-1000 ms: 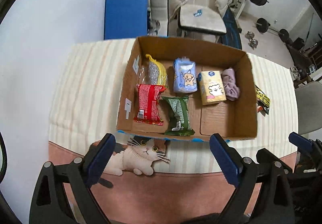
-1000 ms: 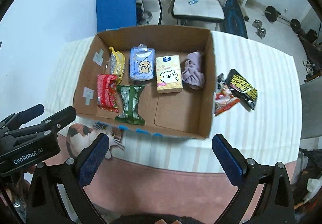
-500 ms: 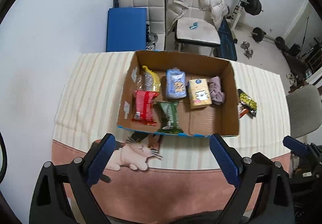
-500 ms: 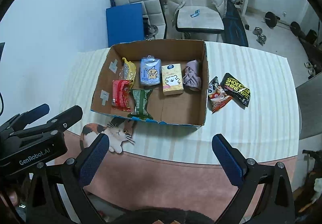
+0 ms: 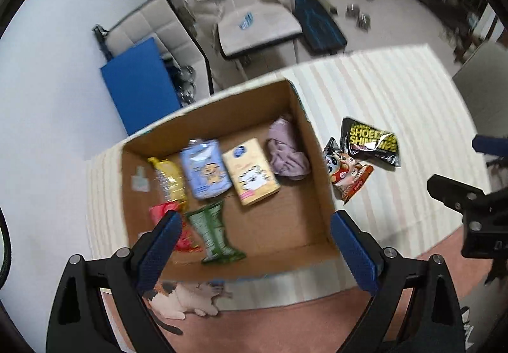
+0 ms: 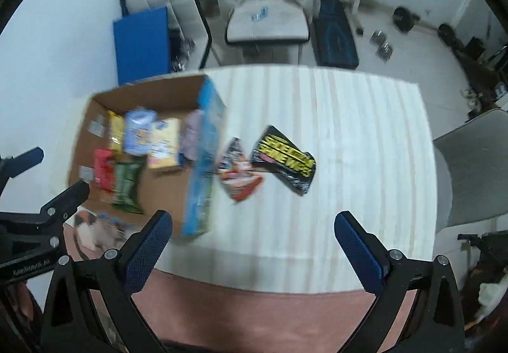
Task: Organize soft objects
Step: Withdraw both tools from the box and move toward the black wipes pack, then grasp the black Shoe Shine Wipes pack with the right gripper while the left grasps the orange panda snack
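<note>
1. My left gripper (image 5: 254,245) has its blue fingers (image 5: 158,248) wide apart, with nothing between them. It hangs over the near side of the brown cardboard box (image 5: 320,169).
2. My right gripper (image 6: 250,248) is wide apart too and holds nothing. It hangs over the striped white tablecloth (image 6: 349,137).
3. Inside the box lie a green packet (image 5: 212,232), a red packet (image 5: 168,216), a yellow packet (image 5: 168,181), a light blue pouch (image 5: 204,173), a yellow tissue pack (image 5: 250,175) and a crumpled purple cloth (image 5: 287,156). The green packet's long side points from me toward the far wall.
4. Just beside the box on the right lies an orange snack bag with a cartoon face (image 6: 238,175). It touches a black bag with yellow letters (image 6: 285,162).
5. The black bag's long side slants away to the right. Both bags lie flat on the cloth.
</note>
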`<action>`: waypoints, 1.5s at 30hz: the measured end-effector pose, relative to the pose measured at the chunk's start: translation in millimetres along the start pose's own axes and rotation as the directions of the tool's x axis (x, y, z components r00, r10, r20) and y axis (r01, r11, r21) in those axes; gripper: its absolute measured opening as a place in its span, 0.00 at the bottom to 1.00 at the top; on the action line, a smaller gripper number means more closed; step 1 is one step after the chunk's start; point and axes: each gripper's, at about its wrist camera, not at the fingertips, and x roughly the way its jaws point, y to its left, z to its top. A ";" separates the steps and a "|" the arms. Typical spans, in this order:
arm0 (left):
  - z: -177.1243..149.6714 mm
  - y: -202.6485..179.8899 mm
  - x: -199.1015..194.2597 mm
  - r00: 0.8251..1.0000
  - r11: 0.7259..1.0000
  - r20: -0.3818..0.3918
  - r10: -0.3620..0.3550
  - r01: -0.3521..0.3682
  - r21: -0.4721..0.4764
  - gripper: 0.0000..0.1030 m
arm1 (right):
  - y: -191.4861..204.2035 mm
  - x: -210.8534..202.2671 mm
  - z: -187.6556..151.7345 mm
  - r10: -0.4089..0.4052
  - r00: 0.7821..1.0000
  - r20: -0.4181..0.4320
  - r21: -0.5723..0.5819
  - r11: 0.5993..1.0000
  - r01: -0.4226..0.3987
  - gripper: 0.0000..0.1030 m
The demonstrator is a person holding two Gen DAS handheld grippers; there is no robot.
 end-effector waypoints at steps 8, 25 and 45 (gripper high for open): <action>29.4 -47.2 70.5 0.976 0.978 -0.164 -0.141 0.111 -0.178 0.93 | -46.8 139.9 45.6 -0.020 0.980 -0.197 -0.120 0.993 -0.004 0.99; 36.8 -100.9 112.9 0.973 0.897 -0.201 -0.112 0.012 -0.443 0.93 | -115.1 219.7 40.2 -0.090 0.951 -0.294 -0.118 0.991 0.057 0.64; 34.8 -109.6 147.5 0.940 0.774 -0.245 -0.237 0.031 -0.633 0.92 | -162.5 191.8 -10.5 -0.154 0.944 -0.293 0.010 0.986 0.164 0.63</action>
